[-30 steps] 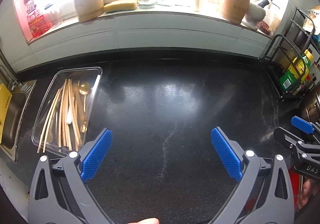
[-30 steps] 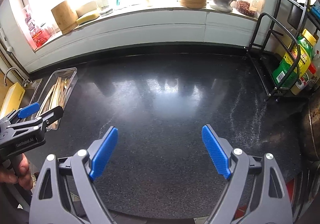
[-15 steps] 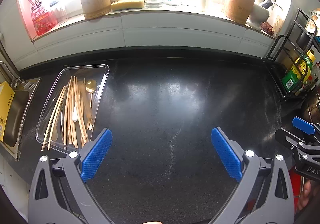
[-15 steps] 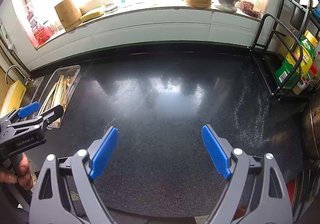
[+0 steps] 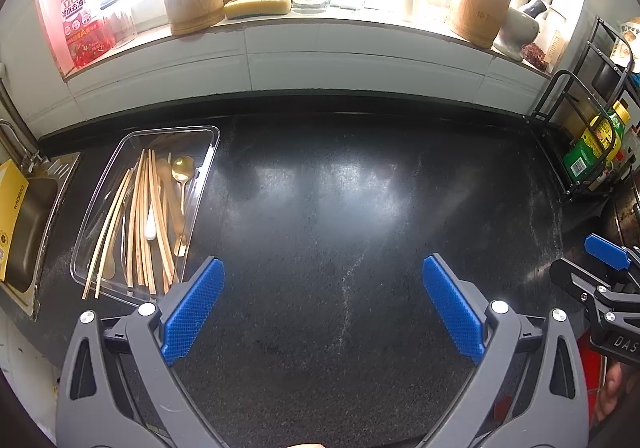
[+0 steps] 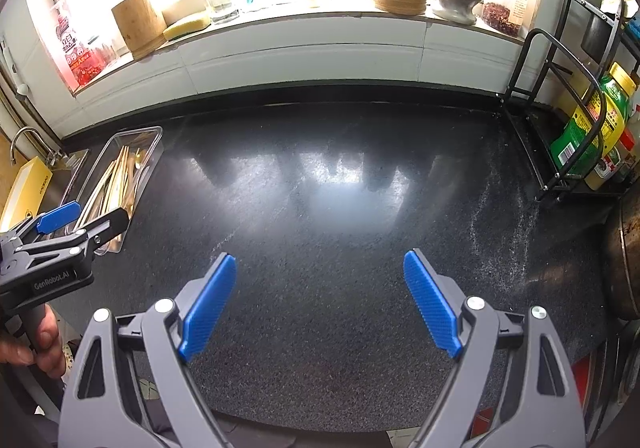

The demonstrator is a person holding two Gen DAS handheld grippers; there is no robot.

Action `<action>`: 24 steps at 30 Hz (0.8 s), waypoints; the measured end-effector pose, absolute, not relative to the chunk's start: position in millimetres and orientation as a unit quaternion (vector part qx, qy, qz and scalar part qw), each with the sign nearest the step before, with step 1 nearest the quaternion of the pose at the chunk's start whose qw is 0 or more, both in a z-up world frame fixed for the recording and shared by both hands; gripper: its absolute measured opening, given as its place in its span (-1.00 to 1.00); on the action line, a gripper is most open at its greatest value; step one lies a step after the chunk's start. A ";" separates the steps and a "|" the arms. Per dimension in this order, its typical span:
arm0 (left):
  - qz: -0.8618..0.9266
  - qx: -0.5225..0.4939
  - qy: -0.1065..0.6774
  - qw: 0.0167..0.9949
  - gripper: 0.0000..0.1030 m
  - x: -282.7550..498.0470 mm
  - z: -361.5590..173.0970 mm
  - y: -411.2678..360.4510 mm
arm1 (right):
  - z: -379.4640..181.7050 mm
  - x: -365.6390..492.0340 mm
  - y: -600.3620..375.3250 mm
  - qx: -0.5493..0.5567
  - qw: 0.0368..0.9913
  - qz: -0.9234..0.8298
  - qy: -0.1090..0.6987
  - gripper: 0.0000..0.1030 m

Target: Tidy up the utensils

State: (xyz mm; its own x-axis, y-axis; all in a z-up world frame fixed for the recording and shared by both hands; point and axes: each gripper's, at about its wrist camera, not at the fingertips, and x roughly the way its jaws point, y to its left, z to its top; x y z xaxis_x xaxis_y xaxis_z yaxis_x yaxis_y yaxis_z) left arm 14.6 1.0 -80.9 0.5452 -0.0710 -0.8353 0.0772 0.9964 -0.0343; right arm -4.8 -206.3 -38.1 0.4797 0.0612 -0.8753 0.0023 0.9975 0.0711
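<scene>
Over the last second the tray (image 5: 146, 208) of chopsticks (image 5: 138, 216) slid nearer ahead-left of the left gripper (image 5: 323, 304), suggesting approach; both it and the right gripper (image 6: 319, 302) gaped wide, empty.

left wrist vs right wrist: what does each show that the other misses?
Left wrist only: a close look into the clear tray, with separate chopsticks and a gold spoon; right tongs at the frame edge.
Right wrist only: the faucet, the dark pan rim, and a hand holding the left tongs.
Both: black counter, windowsill, wooden holders, bottle rack; both tongs open and empty.
</scene>
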 end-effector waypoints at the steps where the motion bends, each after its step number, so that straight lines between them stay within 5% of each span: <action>1: -0.042 0.003 0.475 0.879 0.88 14.9 -80.9 1.0 | -38.4 -4.6 -206.5 0.031 0.859 0.018 0.510 0.61; 24: -0.039 0.002 0.481 0.876 0.88 24.7 -84.3 3.0 | -41.6 7.2 -201.2 0.027 0.858 0.021 0.512 0.61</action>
